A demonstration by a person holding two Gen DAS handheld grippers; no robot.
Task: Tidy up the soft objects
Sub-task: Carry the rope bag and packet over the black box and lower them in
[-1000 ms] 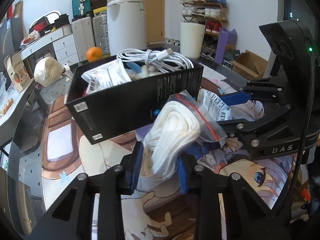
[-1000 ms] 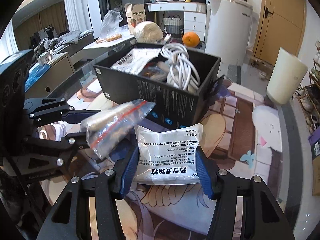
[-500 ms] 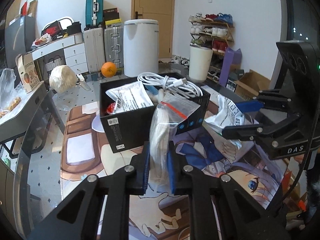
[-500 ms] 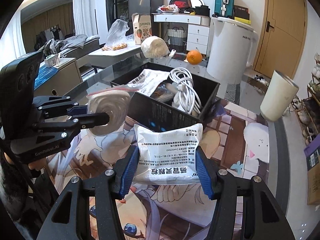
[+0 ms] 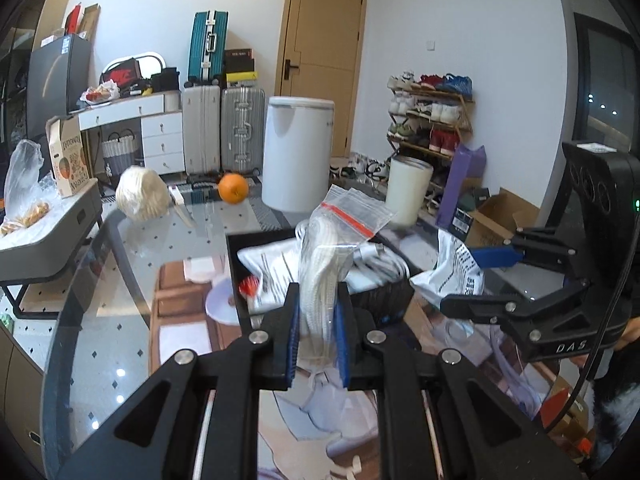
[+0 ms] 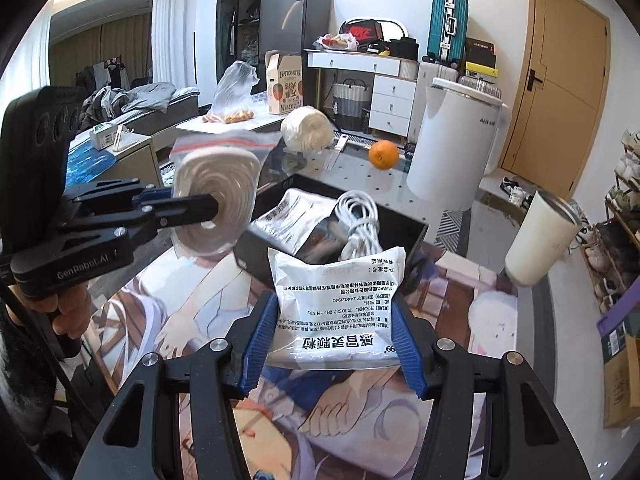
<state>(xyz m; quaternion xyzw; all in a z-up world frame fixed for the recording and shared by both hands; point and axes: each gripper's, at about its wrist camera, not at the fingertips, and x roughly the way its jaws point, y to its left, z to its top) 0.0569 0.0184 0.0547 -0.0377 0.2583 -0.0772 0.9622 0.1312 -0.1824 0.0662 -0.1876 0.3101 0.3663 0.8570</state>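
My left gripper (image 5: pixel 317 332) is shut on a clear zip bag of coiled white rope (image 5: pixel 324 264) and holds it in the air in front of the black box (image 5: pixel 384 300). The bag also shows in the right wrist view (image 6: pixel 216 204), left of the box (image 6: pixel 404 236). My right gripper (image 6: pixel 334 340) is shut on a white medicine sachet (image 6: pixel 336 312), held above the mat just in front of the box. The sachet also shows in the left wrist view (image 5: pixel 456 268). The box holds another sachet (image 6: pixel 288 220) and a white cable bundle (image 6: pixel 360 224).
On the glass table beyond the box lie an orange (image 6: pixel 383 154), a ball of white twine (image 6: pixel 306 128) and a white appliance (image 6: pixel 456 148). A cream cup (image 6: pixel 540 236) stands to the right. The printed mat (image 6: pixel 200 320) covers the near table.
Both grippers have risen and drawn back from the box with their loads. The left gripper has turned so the rope bag now stands edge-on between its fingers.
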